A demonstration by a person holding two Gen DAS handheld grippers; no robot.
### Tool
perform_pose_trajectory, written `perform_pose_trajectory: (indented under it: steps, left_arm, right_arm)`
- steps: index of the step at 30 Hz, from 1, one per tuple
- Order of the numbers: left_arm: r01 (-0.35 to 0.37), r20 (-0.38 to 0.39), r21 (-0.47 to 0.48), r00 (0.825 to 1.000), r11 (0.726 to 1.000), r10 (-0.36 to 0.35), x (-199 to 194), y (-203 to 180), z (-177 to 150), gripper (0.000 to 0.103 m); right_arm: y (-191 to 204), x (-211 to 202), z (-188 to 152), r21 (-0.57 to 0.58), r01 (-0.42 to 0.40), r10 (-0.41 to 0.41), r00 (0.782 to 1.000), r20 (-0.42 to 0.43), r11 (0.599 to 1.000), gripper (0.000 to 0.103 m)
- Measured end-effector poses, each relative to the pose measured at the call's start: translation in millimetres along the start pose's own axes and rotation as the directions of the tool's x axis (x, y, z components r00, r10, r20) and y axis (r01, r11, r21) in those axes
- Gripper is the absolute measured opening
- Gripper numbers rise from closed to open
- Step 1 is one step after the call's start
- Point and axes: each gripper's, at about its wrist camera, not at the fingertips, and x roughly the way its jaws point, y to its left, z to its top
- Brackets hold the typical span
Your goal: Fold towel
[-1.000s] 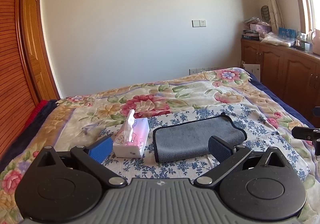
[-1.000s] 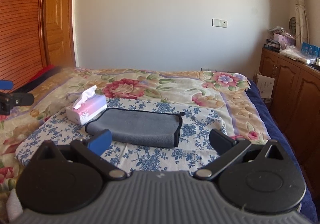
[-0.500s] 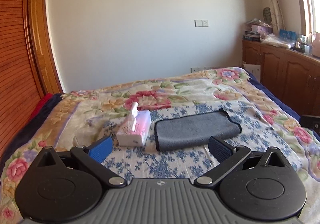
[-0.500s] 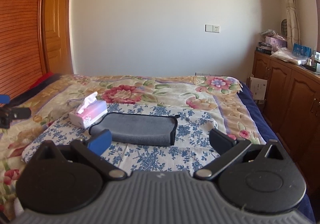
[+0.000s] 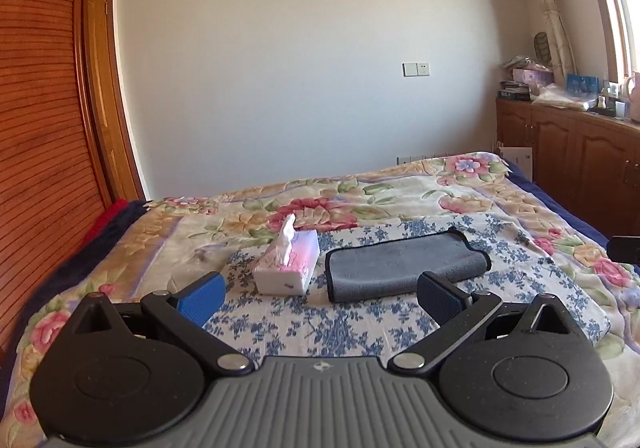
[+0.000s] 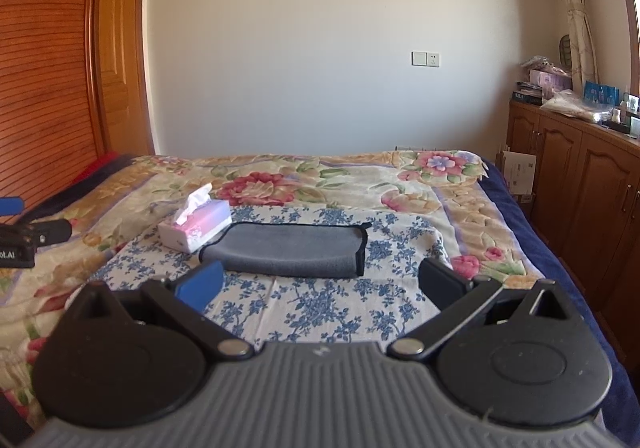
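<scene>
Grey microfibre towel [image 5: 404, 268], already doubled over, lies on the bed [image 5: 472, 192] just right of the tissue box [image 5: 289, 260].
I judge it soft, light and floppy, so I'd pinch the black-piped edge at its corners. Both my left gripper [image 5: 318, 294] and right gripper [image 6: 322, 284] hover short of the towel, fingers spread wide, holding nothing. My right view shows the piped end right of the box; my left shows the box's front face.

White-pink tissue box [image 5: 287, 263] ahead of me on blue-flowered white cloth [image 5: 360, 324], over floral bedspread [image 5: 400, 192]; brown wooden cabinets [image 6: 576, 184] far right.
</scene>
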Motion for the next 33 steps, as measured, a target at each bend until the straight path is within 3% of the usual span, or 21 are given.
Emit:
perform_pose_trajectory:
  steps: [15, 33]
  left_arm:
    - [-0.024, -0.046, -0.051, 0.999, 0.998, 0.022, 7.8, 21.9, -47.4, 0.103]
    - [-0.022, 0.062, -0.068, 0.998, 0.997, 0.026, -5.4, 26.9, -50.9, 0.103]
  right_arm:
    - [1.6, -8.4, -41.0, -0.011, 0.04, -0.039, 0.999, 0.025, 0.999, 0.103]
    - [-3.5, -23.5, -46.0, 0.009, 0.071, -0.071, 0.989, 0.131, 0.997, 0.103]
